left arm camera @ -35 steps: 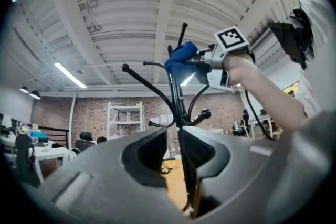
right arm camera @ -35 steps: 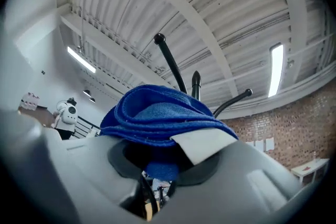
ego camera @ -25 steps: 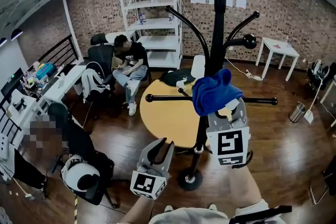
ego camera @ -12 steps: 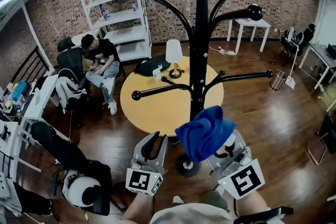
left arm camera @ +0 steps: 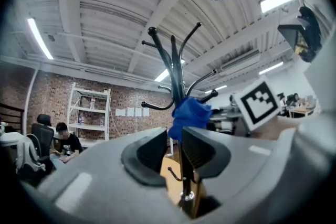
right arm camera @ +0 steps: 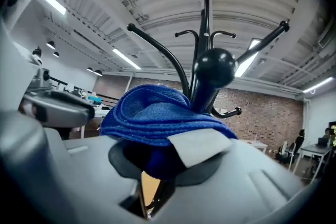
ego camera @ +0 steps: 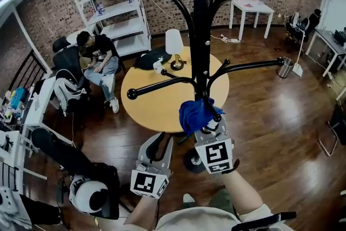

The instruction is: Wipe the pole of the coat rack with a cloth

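The right gripper [ego camera: 208,126] had its jaws closed on the blue cloth [ego camera: 194,114], which bulged out in a folded wad past the jaw tips; the right gripper view showed the same grip, with the cloth [right arm camera: 156,115] heaped over the closed right gripper [right arm camera: 160,162] and the black pole [right arm camera: 205,23] rising just behind it. In the head view the cloth lay against the pole [ego camera: 199,35] of the coat rack, just under the point where the lower arms [ego camera: 162,85] branch off, so the wiping looked to be under way and not finished. The cloth sat roughly in the lower middle of the pole. A long stretch ran above it to the top hooks and a shorter stretch ran below it down to the base [ego camera: 192,162] on the wooden floor. The black surface gave no sign of which part was already clean, so how much had been covered could not be told. By my reading, most of the pole probably needed passes up and down. The left gripper [ego camera: 160,144] hung near and to the left of the pole, well clear of it, with its jaws a little apart and nothing held between them [left arm camera: 176,150]; it took no part in the wipe. The round table [ego camera: 154,108] stood beyond the rack, on the far side.
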Demonstrator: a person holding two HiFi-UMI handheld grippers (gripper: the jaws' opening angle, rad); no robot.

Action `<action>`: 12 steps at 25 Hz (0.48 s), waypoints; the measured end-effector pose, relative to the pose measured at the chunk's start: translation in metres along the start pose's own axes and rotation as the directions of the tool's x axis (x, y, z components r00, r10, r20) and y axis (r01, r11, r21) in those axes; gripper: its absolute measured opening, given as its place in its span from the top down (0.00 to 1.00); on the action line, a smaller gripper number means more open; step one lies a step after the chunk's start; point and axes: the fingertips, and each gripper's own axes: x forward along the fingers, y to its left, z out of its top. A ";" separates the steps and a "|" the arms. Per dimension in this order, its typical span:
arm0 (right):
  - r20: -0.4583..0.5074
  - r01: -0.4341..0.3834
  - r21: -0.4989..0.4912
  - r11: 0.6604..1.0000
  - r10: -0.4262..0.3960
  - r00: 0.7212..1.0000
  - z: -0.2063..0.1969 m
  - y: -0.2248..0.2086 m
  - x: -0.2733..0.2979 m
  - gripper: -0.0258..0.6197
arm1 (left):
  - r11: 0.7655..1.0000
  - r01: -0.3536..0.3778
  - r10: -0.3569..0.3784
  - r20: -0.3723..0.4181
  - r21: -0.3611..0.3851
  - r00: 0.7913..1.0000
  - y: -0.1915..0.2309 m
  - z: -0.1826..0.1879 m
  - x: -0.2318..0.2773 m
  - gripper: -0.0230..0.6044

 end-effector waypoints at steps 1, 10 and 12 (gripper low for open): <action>0.001 0.017 0.012 1.000 -0.017 1.000 -0.001 -0.005 0.008 0.80 | 1.000 0.007 -0.007 -0.005 -0.004 1.000 -0.002 -0.002 0.000 0.82; -0.390 -0.050 0.043 0.998 0.063 0.919 -0.206 0.052 0.018 0.80 | 1.000 -0.014 0.013 -0.047 -0.024 0.999 0.004 -0.023 -0.009 0.82; -0.414 -0.076 0.057 0.996 0.092 0.905 -0.229 0.058 0.018 0.80 | 1.000 -0.016 0.014 -0.055 -0.024 0.998 0.003 -0.026 -0.007 0.82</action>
